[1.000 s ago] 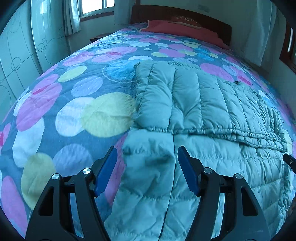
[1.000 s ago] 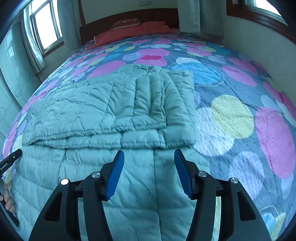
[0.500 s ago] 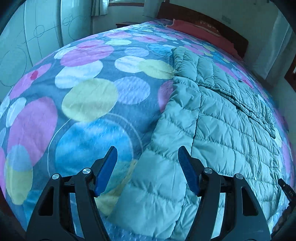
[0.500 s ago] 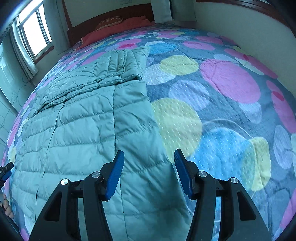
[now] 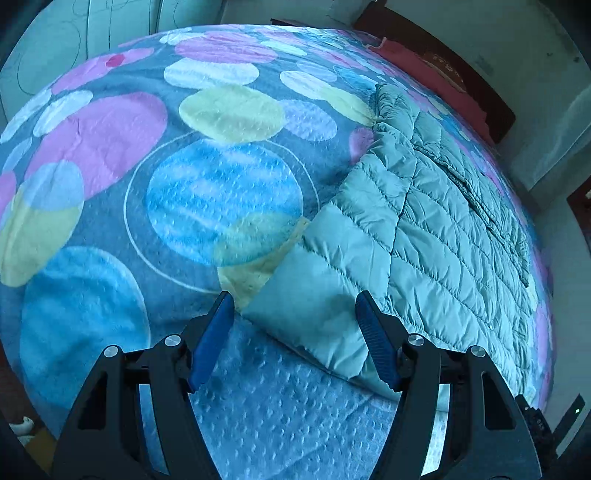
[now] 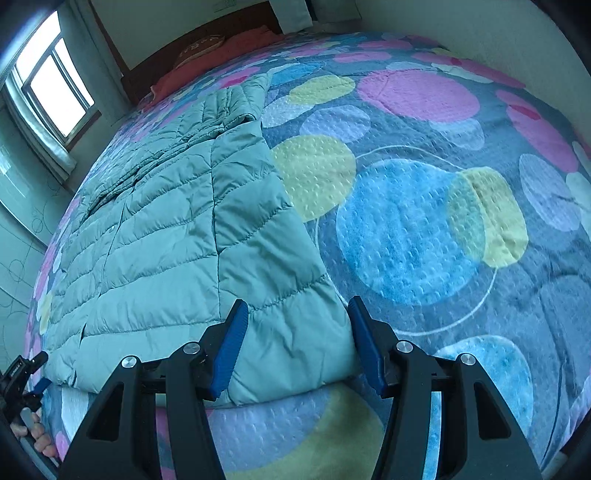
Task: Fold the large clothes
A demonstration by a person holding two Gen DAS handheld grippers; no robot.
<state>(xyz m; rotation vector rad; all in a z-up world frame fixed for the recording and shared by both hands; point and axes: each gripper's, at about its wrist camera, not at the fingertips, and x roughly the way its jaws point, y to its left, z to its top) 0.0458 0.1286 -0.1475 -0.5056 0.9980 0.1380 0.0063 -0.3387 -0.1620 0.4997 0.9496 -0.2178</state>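
A large pale green quilted down jacket (image 5: pixel 424 229) lies flat on the bed, its upper part folded down over the body. It also shows in the right wrist view (image 6: pixel 177 229). My left gripper (image 5: pixel 295 336) is open, its blue pads either side of the jacket's near left hem corner (image 5: pixel 314 325). My right gripper (image 6: pixel 295 343) is open around the near right hem corner (image 6: pixel 295 350). Neither grips the fabric.
The bed is covered by a blue bedspread with coloured circles (image 5: pixel 184 192), also in the right wrist view (image 6: pixel 424 221). A red pillow (image 5: pixel 436 70) and dark headboard (image 6: pixel 192 33) are at the far end. A window (image 6: pixel 51 85) is at left.
Both grippers have drawn back from the fold line down the length of the jacket to its near hem corners. Both stayed open.
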